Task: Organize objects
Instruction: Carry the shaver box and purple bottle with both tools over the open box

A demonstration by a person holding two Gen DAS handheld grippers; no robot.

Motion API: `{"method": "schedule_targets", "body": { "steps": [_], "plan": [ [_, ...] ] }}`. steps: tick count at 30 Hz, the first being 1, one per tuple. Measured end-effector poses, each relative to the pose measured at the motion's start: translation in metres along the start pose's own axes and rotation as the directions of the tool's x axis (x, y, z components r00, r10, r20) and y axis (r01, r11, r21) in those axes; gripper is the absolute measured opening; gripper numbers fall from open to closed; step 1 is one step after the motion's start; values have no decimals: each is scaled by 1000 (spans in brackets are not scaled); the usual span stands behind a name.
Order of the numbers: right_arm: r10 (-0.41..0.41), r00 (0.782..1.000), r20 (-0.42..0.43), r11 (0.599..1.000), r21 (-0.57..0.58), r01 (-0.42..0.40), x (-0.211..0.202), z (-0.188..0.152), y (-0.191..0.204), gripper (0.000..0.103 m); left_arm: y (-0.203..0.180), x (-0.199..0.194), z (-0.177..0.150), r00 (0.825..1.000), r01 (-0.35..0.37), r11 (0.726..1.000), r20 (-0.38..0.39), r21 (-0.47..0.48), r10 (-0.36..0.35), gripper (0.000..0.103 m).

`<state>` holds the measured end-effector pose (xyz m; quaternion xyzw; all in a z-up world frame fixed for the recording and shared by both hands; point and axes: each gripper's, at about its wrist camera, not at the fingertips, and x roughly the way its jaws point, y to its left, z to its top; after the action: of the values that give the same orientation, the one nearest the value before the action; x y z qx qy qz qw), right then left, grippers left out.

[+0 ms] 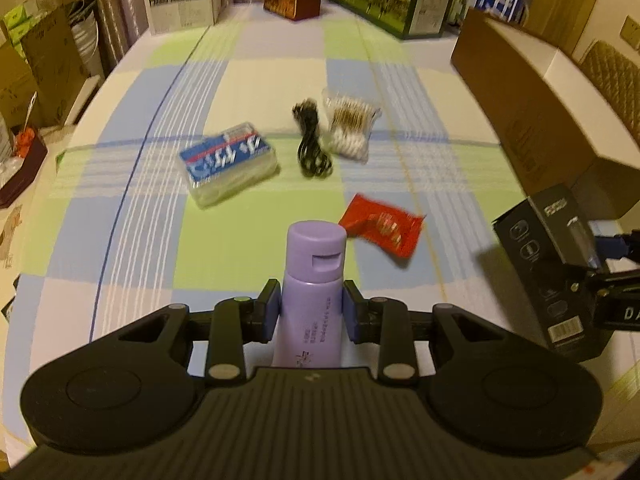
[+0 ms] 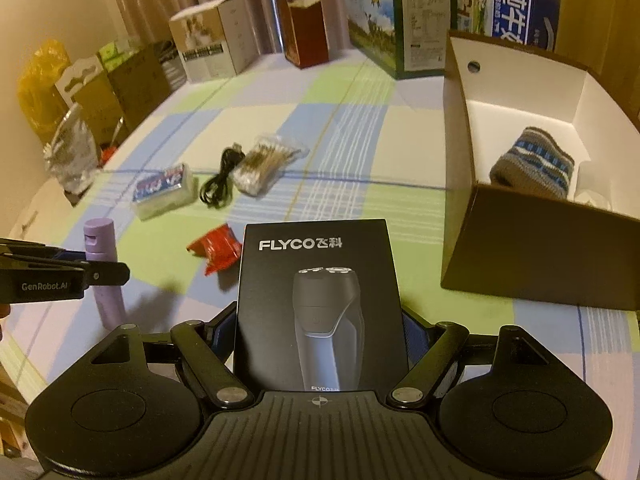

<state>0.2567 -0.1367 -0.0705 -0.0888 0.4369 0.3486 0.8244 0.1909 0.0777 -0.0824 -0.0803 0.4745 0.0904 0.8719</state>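
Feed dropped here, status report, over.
Left tongs shut on purple tube. Right tongs shut on shaver box. Open carton ahead-right, path unobstructed.

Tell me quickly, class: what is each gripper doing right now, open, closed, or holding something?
Left gripper: closed on the purple tube.
Right gripper: closed on the black FLYCO shaver box.

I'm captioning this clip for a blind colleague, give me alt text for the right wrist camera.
The right gripper holds a black Flyco shaver box upright over a checked tablecloth. An open cardboard box with a knitted item inside sits ahead to the right; the left gripper holds a purple tube.
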Motion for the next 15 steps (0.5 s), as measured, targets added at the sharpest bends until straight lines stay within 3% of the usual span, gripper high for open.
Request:
{"method": "schedule_targets", "body": {
  "steps": [15],
  "plan": [
    [65, 990, 123, 998, 13, -67, -42, 25, 0, 76, -32, -44, 39, 988, 74, 995, 129, 61, -82, 28]
  ]
}}
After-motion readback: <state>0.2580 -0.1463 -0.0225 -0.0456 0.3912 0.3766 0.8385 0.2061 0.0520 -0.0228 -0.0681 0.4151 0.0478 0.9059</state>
